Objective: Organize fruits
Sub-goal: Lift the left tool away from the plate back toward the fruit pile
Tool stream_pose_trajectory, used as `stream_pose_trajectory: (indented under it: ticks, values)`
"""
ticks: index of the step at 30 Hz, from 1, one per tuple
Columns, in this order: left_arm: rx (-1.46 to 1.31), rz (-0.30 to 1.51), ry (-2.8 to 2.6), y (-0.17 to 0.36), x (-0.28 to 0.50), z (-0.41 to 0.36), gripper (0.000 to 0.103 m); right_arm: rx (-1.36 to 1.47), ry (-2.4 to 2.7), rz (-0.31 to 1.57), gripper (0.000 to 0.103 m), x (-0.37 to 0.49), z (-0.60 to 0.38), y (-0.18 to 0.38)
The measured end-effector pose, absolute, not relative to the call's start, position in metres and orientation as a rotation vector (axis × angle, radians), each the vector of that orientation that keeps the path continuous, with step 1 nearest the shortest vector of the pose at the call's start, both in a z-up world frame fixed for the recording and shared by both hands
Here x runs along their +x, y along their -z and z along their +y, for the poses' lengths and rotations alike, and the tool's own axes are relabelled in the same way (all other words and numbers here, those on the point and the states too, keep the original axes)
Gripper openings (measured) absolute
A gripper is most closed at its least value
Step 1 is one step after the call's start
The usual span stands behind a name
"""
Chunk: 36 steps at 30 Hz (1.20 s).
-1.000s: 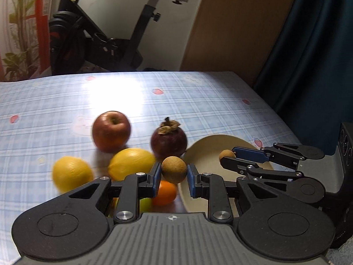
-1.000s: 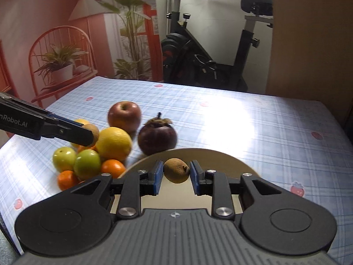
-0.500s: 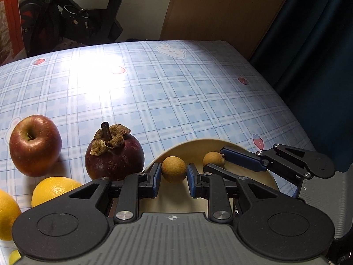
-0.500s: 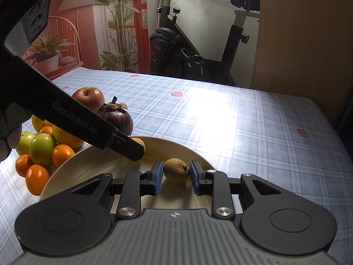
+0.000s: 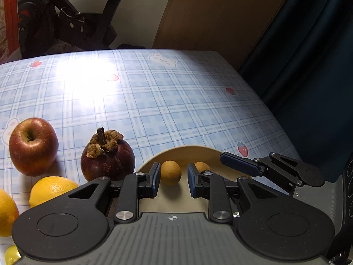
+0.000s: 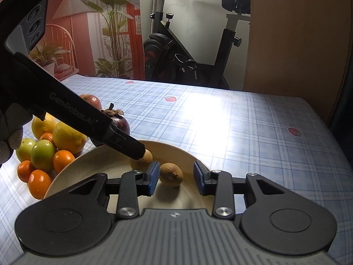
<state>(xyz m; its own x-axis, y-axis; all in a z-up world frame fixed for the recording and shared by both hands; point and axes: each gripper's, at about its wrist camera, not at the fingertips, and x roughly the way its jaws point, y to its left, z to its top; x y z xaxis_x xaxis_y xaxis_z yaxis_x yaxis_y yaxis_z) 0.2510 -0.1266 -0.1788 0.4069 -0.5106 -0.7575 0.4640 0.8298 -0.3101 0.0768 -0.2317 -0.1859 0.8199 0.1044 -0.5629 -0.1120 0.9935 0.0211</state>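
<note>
The surface is covered with blue plaid cloth. On it are set a cream plate, an apple, a mangosteen, oranges and green fruits.

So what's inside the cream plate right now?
Two small round brown fruits lie in the cream plate: one between the right jaws, which have just been opening, another by the left jaws. Grippers hide the plate's near part.

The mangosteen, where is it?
In the left wrist view the mangosteen sits on the table, left of the plate, between it and the red apple.
</note>
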Motion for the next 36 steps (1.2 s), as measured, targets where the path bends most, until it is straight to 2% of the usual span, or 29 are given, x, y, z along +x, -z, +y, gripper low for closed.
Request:
stream_pose_trajectory:
  ticks: [8, 19, 36]
  values:
    - [-0.112, 0.844, 0.438, 0.137, 0.213, -0.056, 0.028, 0.125, -0.098, 0.569, 0.037, 0.052, -0.224, 0.161]
    - [-0.085, 0.783, 0.243, 0.122, 0.161, 0.043, 0.028, 0.147, -0.227, 0.612, 0.037, 0.053, -0.15, 0.159]
    - [-0.096, 0.759, 0.242, 0.145, 0.136, 0.054, 0.027, 0.067, -0.299, 0.657, 0.037, 0.057, -0.109, 0.171]
